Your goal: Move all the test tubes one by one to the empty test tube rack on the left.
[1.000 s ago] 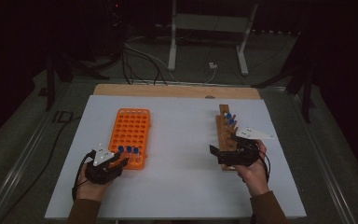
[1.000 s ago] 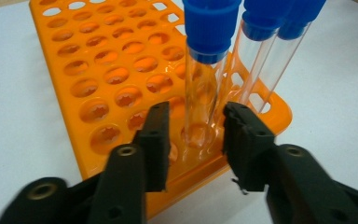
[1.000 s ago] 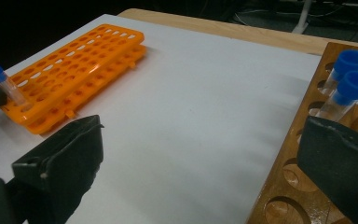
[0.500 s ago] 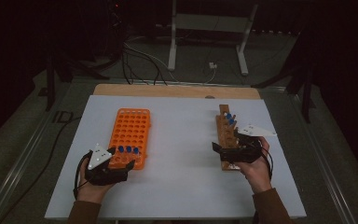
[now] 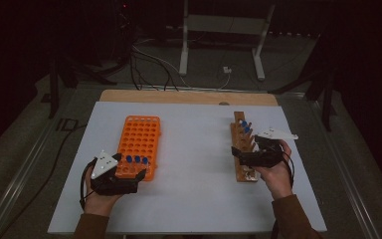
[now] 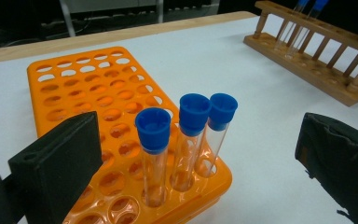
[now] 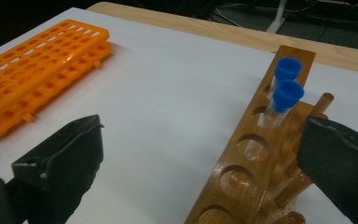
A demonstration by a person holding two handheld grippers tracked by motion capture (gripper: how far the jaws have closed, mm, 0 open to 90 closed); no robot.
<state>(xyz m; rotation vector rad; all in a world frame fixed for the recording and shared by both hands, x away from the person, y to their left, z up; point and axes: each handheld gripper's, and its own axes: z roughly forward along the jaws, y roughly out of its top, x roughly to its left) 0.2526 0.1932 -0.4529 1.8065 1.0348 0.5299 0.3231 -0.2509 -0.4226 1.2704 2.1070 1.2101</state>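
Three clear tubes with blue caps (image 6: pixel 193 112) stand upright in the near corner of the orange rack (image 6: pixel 81 88). My left gripper (image 6: pixel 198 135) is open around them; its jaws have just been opening, and neither pad touches a tube. In the high view the left gripper (image 5: pixel 129 168) sits at the near end of the orange rack (image 5: pixel 140 134). My right gripper (image 7: pixel 205 144) is open beside the wooden rack (image 7: pixel 242 177), which holds two blue-capped tubes (image 7: pixel 284 95). From above, the right gripper (image 5: pixel 239 157) is at the near end of the wooden rack (image 5: pixel 238 132).
The racks rest on a white tabletop (image 5: pixel 194 149) with a wooden strip (image 5: pixel 189 97) along its far edge. Cables (image 5: pixel 149 64) and a metal stand (image 5: pixel 221 30) lie on the dark floor beyond. Between the racks is open white surface.
The left gripper's jaws have spread apart around the tubes at the orange rack's near end. Both hands have stayed where they were.
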